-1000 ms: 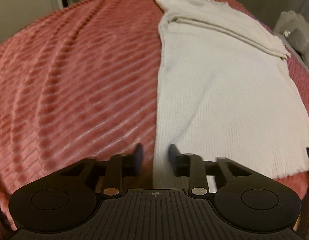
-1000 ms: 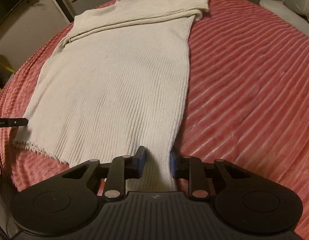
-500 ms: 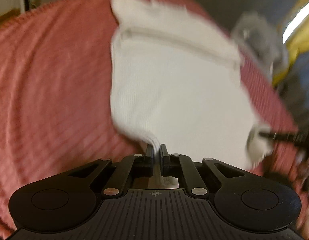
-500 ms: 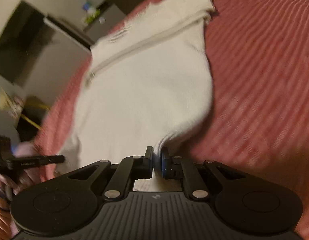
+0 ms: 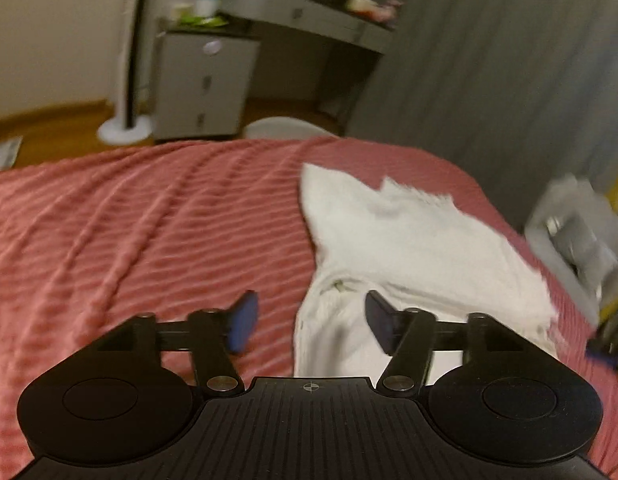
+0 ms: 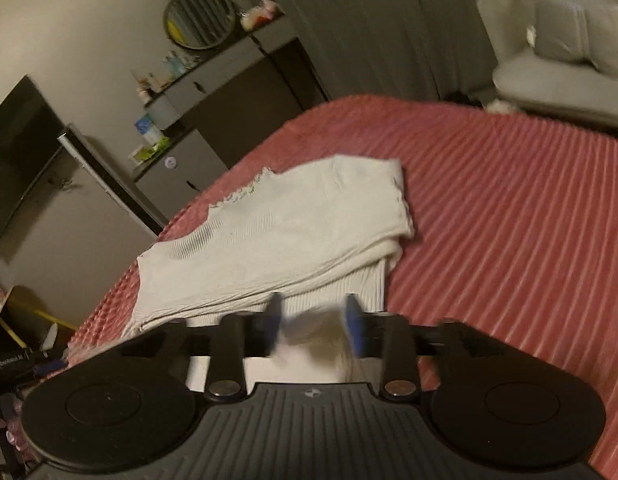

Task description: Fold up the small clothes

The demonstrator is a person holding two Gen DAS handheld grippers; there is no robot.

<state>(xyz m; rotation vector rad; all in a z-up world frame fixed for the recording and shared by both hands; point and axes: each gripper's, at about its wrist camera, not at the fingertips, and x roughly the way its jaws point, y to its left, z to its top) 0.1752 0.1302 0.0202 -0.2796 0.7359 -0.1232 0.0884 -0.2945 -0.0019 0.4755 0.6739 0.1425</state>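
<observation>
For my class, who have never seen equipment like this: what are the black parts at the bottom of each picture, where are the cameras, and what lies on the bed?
A person holds one hand-held gripper in each hand; a camera on each looks forward along its two fingers. One picture comes from the left gripper, the other from the right gripper. A white ribbed garment, folded over, lies on a red ribbed bedspread. Both grippers' jaws are opening: cloth lies between each pair of fingers, and neither grips it. The right view is blurred there.

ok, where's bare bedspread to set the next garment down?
Free: red bedspread left of the white top, and the wide stretch right of it toward the grey sofa. Crowded: the top's right edge, by the grey bag.
</observation>
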